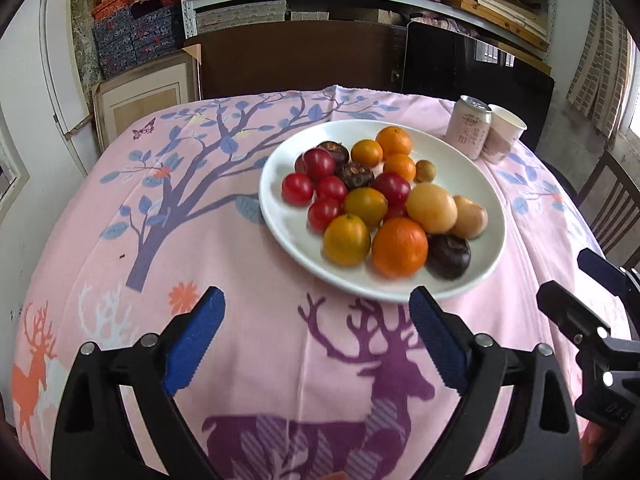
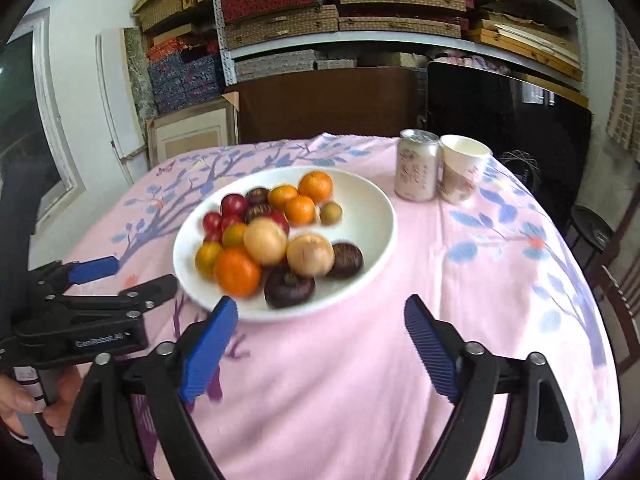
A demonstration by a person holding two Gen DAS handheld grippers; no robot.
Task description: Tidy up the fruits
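On the left gripper (image 2: 120, 276) body — white lettering, "GeoRobot.AI".

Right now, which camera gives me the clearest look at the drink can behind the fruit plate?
The right wrist view: the drink can stands larger there, with nothing in front of it, beside the paper cup. The left wrist view shows the same can smaller, near the table's far edge beyond the plate.
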